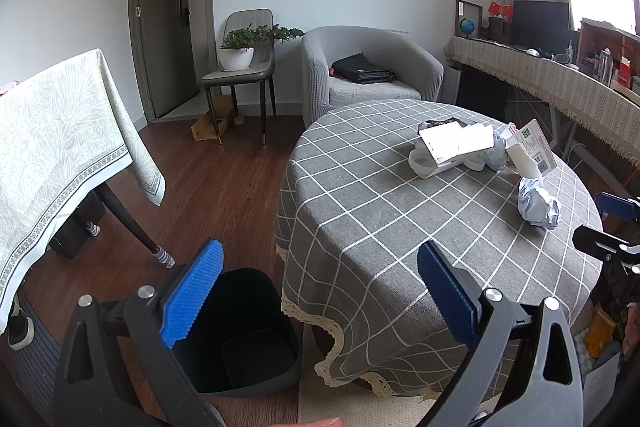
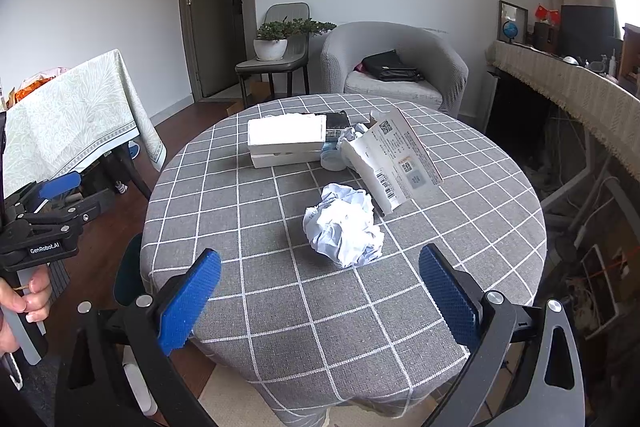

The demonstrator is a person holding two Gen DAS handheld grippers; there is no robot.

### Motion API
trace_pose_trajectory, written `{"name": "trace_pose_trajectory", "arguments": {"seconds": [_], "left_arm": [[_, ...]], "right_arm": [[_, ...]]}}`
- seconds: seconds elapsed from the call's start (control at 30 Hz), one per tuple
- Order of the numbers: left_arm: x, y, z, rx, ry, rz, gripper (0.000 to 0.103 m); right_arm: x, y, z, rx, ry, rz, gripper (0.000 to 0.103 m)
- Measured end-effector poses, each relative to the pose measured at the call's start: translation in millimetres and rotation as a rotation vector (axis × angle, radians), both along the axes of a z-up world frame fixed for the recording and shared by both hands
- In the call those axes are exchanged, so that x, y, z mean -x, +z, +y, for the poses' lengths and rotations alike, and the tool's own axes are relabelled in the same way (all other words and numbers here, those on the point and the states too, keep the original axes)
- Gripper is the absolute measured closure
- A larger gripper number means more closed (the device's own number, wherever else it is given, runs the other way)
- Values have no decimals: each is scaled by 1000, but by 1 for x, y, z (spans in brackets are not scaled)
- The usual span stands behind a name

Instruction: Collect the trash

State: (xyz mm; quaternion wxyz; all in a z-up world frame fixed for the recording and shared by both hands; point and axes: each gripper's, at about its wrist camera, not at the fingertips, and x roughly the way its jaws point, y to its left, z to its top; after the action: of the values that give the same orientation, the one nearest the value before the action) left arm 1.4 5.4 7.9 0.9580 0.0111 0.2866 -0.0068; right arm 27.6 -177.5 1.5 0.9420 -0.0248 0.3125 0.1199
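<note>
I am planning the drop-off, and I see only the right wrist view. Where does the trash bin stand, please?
Observer: The left wrist view shows a black bin on the wooden floor, close beside the hanging cloth of the round table, to the left of it in that view.
Operator: Is it open? Is something inside?
Observer: It has no lid, and the part of its bottom that shows looks bare.
Operator: Are the left tongs free?
Observer: Yes. The left tongs are open and hold nothing. They hang over the bin and the table's near edge.
</note>
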Motion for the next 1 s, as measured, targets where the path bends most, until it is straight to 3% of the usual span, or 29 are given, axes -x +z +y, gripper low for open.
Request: {"name": "trace_pose_trajectory", "arguments": {"seconds": [0.57, 0.83, 0.97, 1.0], "left_arm": [[-2, 11, -1, 26, -54, -36, 5], [-4, 13, -14, 14, -120, -57, 10], [-5, 14, -21, 17, -167, -49, 20], [-5, 14, -23, 18, -175, -47, 21]], "right_arm": [[-3, 9, -10, -22, -25, -11, 3], [-10, 4, -27, -109, -49, 34, 4], [-18, -4, -19, -87, -44, 75, 23], [-19, -6, -18, -86, -44, 84, 24]]}}
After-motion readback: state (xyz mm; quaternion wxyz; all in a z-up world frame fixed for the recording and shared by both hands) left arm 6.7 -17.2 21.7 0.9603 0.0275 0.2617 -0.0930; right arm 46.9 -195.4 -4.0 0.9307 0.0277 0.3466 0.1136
